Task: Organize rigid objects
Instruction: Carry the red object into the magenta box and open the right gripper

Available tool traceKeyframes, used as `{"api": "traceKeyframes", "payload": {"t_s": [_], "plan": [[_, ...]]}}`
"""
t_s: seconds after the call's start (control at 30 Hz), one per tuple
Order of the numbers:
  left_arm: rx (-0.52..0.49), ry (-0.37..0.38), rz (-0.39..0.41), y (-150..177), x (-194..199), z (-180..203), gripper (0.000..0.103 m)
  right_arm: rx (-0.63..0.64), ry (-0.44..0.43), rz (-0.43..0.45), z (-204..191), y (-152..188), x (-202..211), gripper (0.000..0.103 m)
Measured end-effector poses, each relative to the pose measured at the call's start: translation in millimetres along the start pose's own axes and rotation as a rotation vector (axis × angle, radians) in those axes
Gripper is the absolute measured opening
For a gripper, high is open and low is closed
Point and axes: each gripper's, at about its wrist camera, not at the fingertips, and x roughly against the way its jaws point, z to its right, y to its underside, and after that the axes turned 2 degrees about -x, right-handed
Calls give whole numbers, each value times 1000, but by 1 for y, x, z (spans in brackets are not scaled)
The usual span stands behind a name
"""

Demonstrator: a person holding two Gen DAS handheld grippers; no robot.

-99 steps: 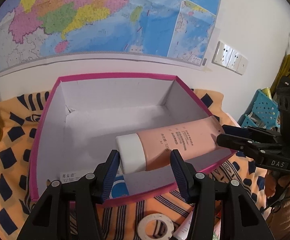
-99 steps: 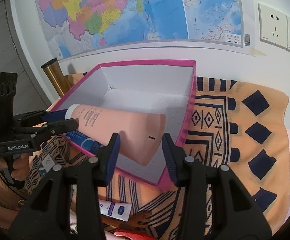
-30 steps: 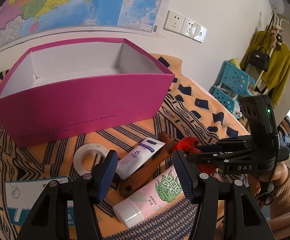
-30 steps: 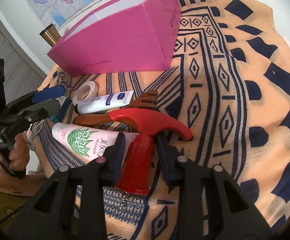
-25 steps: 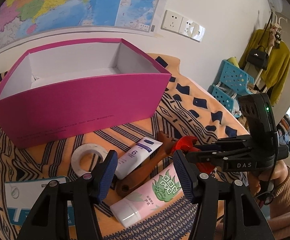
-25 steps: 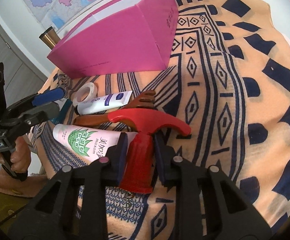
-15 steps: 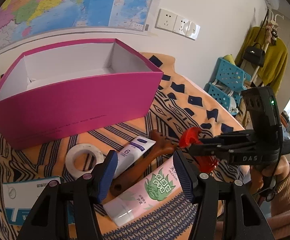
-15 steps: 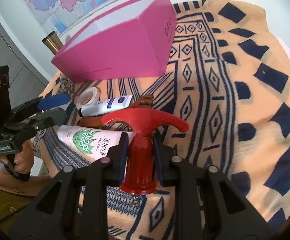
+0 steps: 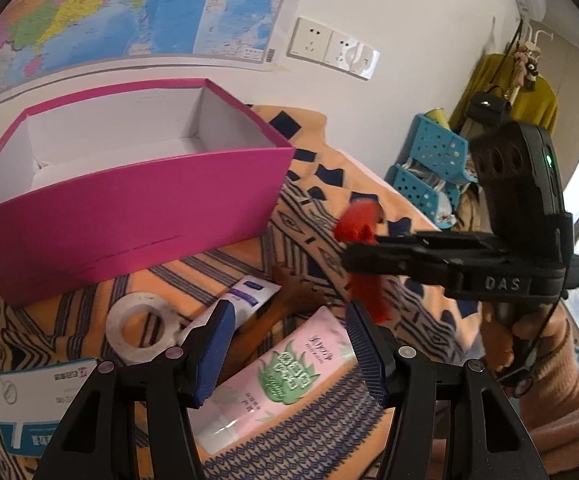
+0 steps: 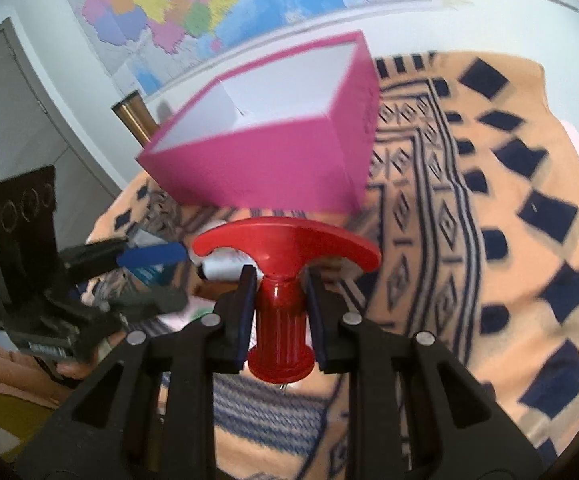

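The right gripper clenches a red handle above the orange patterned cloth, the pink box at 12 o'clock. The left gripper hangs released over a pink tube, possibly lotion. Wall map behind.

A red plastic corkscrew with a curved T-shaped handle and a ribbed round body stands upright in the air, clear of the cloth. The open pink box, white inside, sits beyond it. On the cloth lie a tape roll, a white tube, a brown wooden tool and a pink aloe-print tube, all close together.
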Motion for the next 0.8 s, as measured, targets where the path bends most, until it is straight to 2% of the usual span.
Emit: {"api": "traceKeyframes", "payload": {"t_s": [0.33, 0.63, 0.8], "plan": [[-50, -5, 50, -27, 7, -4, 58, 110, -57, 64, -35, -44, -8, 26], [-90, -53, 95, -67, 6, -8, 48, 182, -75, 113, -50, -92, -6, 26], [-61, -42, 93, -91, 0, -24, 41, 210, -74, 118, -52, -117, -7, 26]]}}
